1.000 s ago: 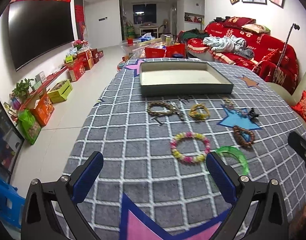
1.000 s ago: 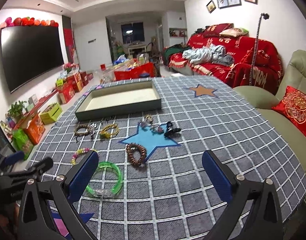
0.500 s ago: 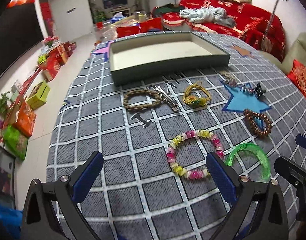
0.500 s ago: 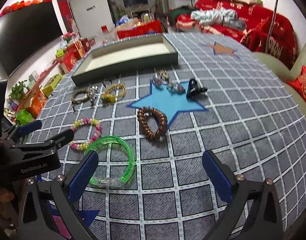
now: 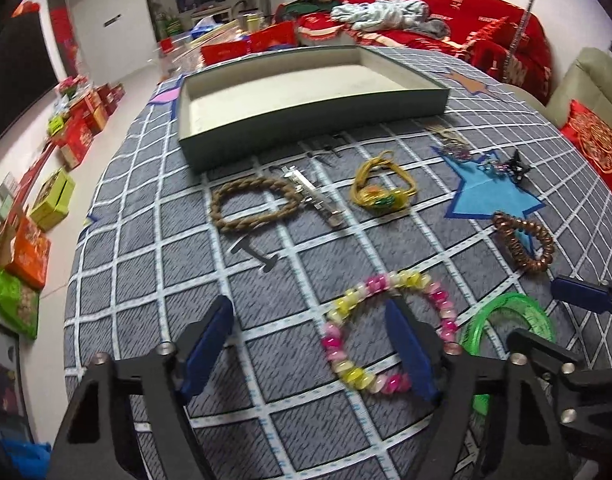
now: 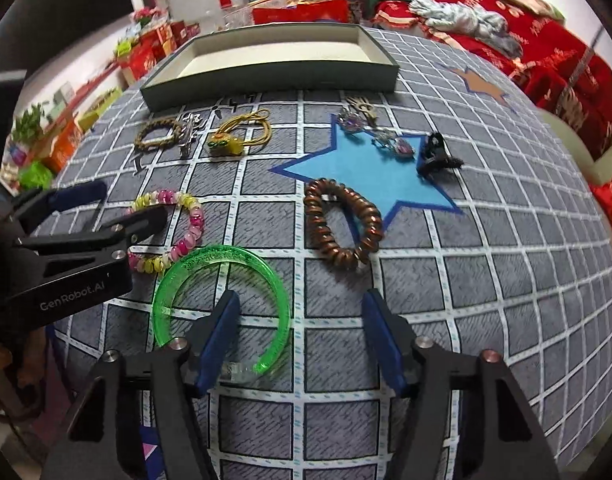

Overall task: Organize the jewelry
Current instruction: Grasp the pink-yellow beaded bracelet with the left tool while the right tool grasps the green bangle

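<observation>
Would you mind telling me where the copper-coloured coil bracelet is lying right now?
In the right wrist view the copper coil bracelet lies mid-table on the checked cloth, overlapping the lower-left edge of the blue star, right of the green bangle.

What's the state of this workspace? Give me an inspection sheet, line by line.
Surface: grey checked tablecloth with a blue star patch.
Job's things: open tray empty; pink-yellow bead bracelet, green bangle, copper coil band, braided bracelet, yellow cord bracelet, black clip lie loose.
Clutter: nothing seen.
Grippers: left gripper closing astride the bead bracelet; right gripper closing astride the bangle; neither pressing.
Cables: nothing seen.
Surroundings: red sofa, boxes on the floor.
</observation>
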### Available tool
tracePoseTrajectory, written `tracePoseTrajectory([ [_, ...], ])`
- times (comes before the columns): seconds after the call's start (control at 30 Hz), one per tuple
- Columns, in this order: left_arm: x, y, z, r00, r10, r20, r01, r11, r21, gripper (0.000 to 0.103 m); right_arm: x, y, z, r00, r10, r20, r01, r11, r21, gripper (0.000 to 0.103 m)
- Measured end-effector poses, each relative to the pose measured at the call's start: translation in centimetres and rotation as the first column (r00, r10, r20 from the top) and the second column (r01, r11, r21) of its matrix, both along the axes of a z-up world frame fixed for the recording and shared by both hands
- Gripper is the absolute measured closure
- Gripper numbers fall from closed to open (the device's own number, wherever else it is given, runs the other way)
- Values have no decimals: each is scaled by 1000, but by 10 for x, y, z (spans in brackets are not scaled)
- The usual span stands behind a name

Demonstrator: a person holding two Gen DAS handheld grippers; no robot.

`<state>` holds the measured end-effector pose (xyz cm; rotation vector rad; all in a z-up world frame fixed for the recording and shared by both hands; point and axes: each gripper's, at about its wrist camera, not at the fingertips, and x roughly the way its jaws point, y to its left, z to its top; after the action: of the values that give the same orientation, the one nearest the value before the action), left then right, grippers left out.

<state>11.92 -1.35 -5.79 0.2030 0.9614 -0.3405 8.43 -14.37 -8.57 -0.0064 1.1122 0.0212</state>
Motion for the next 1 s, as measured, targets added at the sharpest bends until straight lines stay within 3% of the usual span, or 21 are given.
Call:
tracePoseTrajectory([
  [0.07, 0, -4, 2, 1000, -25, -8, 25, 999, -20, 34, 1, 3, 0, 1000, 18, -6, -18, 1000, -1, 42],
  [0.1, 0, -6, 2, 999, -36, -5, 36, 999, -18, 44, 2, 5, 0, 1000, 24, -9, -24, 1000, -2, 42],
  [0.13, -1, -8, 3, 999, -54, 0, 54, 998, -20, 61, 3, 6, 0, 999, 30, -11, -30, 1000, -3, 43],
  [0.2, -2, -11, 4, 998, -70, -1, 70, 997, -17, 72, 4, 8, 1, 999, 40, -10, -40, 999, -3, 50],
  [0.23, -2, -11, 4, 997, -76, -6, 76, 997, -24, 77, 5, 9, 2, 999, 44, -8, -44, 999, -5, 63],
  [0.27, -1, -11, 5, 997, -80, -15, 79, 996, -41, 77, 5, 9, 3, 999, 51, -7, -51, 999, -3, 81],
  [0.37, 2, -5, 7, 995, -76, -58, 69, 991, -114, 77, 5, 10, 4, 998, 61, -4, -61, 998, 10, 95],
  [0.73, 9, 2, 40, 998, -63, -27, 57, 980, -188, 77, 13, -23, 43, 995, 5, 98, -18, 992, 123, 95],
  [1.0, 49, 4, 82, 999, -26, 19, 30, 970, -243, 77, 62, -45, 84, 989, -3, 151, -20, 988, 154, 95],
])
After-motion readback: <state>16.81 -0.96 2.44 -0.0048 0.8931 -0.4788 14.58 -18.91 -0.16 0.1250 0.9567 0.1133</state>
